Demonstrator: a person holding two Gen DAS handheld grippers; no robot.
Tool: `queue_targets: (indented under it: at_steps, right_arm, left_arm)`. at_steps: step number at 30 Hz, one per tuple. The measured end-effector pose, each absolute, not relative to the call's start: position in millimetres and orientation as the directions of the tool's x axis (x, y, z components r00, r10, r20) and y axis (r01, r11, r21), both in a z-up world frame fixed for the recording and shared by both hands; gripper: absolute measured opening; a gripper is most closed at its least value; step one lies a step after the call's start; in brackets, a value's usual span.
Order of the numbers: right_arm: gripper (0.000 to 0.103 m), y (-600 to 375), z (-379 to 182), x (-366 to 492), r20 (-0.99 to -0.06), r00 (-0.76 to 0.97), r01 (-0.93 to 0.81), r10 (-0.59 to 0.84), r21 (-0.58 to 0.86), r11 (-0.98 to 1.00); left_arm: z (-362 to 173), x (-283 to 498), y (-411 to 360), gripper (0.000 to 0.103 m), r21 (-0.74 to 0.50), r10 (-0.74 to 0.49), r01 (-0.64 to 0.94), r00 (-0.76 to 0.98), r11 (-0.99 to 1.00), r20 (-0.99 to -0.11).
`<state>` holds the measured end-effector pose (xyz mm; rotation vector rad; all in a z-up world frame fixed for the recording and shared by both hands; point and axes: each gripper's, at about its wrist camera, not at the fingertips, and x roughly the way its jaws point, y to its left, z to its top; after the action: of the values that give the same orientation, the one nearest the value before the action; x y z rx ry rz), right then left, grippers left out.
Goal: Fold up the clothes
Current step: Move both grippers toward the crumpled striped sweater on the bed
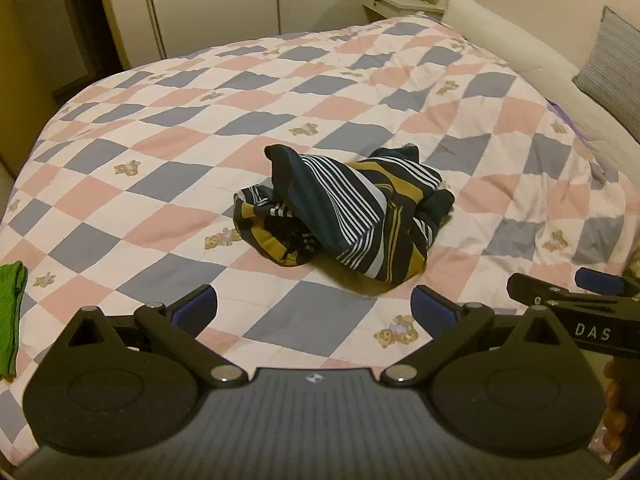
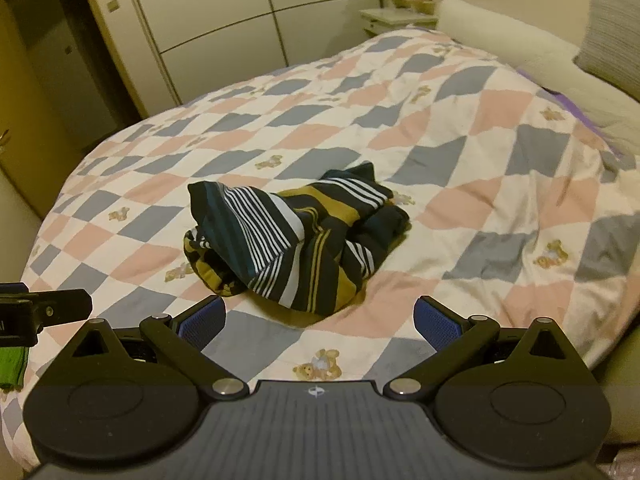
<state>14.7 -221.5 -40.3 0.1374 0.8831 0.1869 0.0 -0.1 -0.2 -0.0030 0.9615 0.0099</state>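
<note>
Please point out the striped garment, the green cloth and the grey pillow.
striped garment [image 1: 352,216]: left wrist view, middle of the crumpled heap.
green cloth [image 1: 10,312]: left wrist view, its visible part at the left edge.
grey pillow [image 2: 612,28]: right wrist view, its front face.

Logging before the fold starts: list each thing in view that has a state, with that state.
Striped garment: crumpled in a heap on the quilt, unfolded.
Left gripper: open, empty, short of the garment.
Right gripper: open, empty.
Green cloth: lying at the bed's edge, partly out of view.
Quilt: spread over the bed.
</note>
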Motion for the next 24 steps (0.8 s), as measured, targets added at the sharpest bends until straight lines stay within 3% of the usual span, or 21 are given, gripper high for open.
queue_targets:
  at_steps: [24]
  right_arm:
    - [0.103,-170.1,-39.1,-6.3,-0.759,0.623,-0.077,0.192,0.184,0.980]
  left_arm:
    - [-11.4,-12.7,59.0,0.102,-0.028,-0.029,0.010,0.565,1.000,-0.825]
